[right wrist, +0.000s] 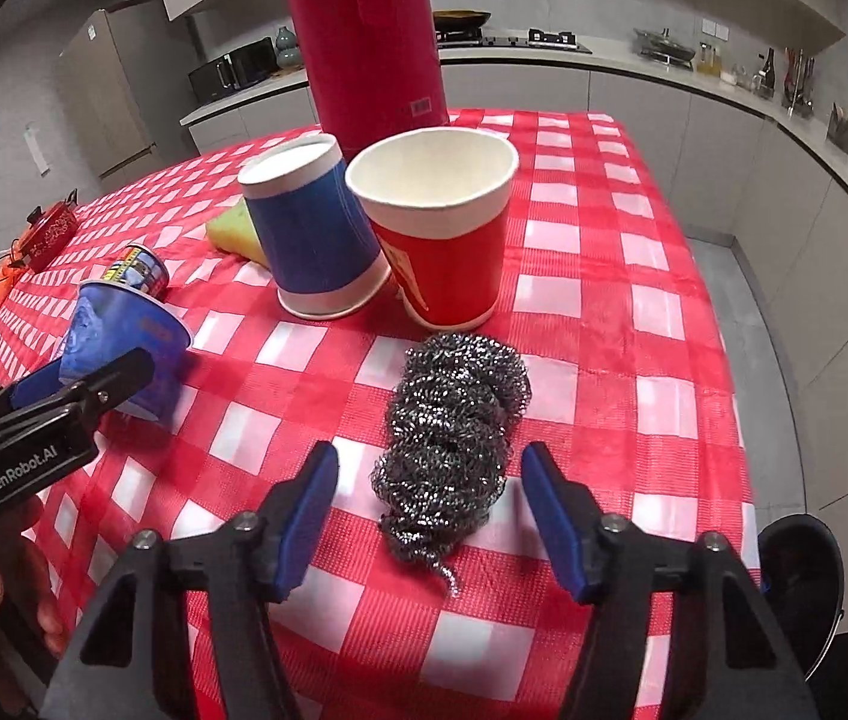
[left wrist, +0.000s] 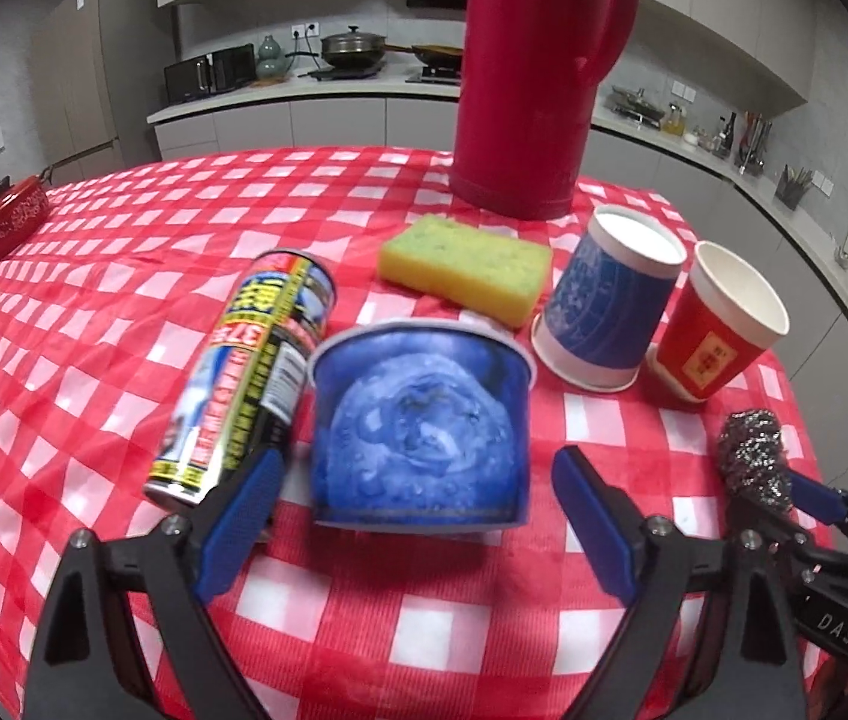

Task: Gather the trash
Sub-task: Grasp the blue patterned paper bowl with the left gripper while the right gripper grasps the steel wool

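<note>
A short blue printed tub (left wrist: 418, 420) stands on the red-and-white checked tablecloth (left wrist: 424, 630). My left gripper (left wrist: 418, 510) is open, one blue pad on each side of the tub with a gap at both. A steel wool scourer (right wrist: 448, 444) lies near the table's right side. My right gripper (right wrist: 430, 516) is open around its near end, and neither pad presses on it. A printed can (left wrist: 244, 372) lies on its side just left of the tub. From the right wrist view the left gripper (right wrist: 64, 396) shows beside the tub (right wrist: 124, 342).
Behind stand a yellow sponge (left wrist: 466, 267), an upside-down blue paper cup (right wrist: 316, 240), an upright red paper cup (right wrist: 442, 228) and a tall red thermos (left wrist: 532, 78). The table's right edge (right wrist: 742, 420) drops to the grey floor. A small red pot (left wrist: 13, 222) sits far left.
</note>
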Tool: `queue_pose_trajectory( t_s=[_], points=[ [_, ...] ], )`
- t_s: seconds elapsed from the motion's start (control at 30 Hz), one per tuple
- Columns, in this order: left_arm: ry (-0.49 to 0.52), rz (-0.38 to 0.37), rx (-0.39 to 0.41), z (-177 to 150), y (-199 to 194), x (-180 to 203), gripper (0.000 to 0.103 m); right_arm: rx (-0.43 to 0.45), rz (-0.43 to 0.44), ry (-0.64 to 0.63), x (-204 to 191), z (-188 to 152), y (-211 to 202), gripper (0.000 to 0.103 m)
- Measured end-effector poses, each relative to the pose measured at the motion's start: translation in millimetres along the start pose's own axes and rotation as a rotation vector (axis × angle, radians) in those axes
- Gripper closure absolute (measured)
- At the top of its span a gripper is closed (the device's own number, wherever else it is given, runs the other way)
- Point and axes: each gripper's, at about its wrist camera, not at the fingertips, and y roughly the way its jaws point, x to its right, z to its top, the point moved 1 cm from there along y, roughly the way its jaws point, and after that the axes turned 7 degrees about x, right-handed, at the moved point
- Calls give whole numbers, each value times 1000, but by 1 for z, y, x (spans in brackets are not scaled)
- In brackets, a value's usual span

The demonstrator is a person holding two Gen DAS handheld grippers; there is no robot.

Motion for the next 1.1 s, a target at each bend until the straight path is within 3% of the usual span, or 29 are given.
queue_pose_trajectory(
  t_s=[0.2, 0.3, 0.37, 0.7, 1.1],
  points=[
    [3, 9, -12, -2, 8, 1, 13, -18, 15, 11, 2, -1, 8, 52],
    [-29, -16, -30, -4, 12, -4, 27, -21, 32, 23, 4, -2, 8, 62],
    [-41, -39, -29, -5, 11, -6, 28, -16, 36, 18, 4, -2, 5, 64],
    [-26, -91, 5, -6, -13, 13, 29, 33, 40, 21, 14, -4, -18, 67],
    [41, -145, 51, -8, -56, 60, 29, 117, 9, 32, 44, -5, -76, 67]
  ],
)
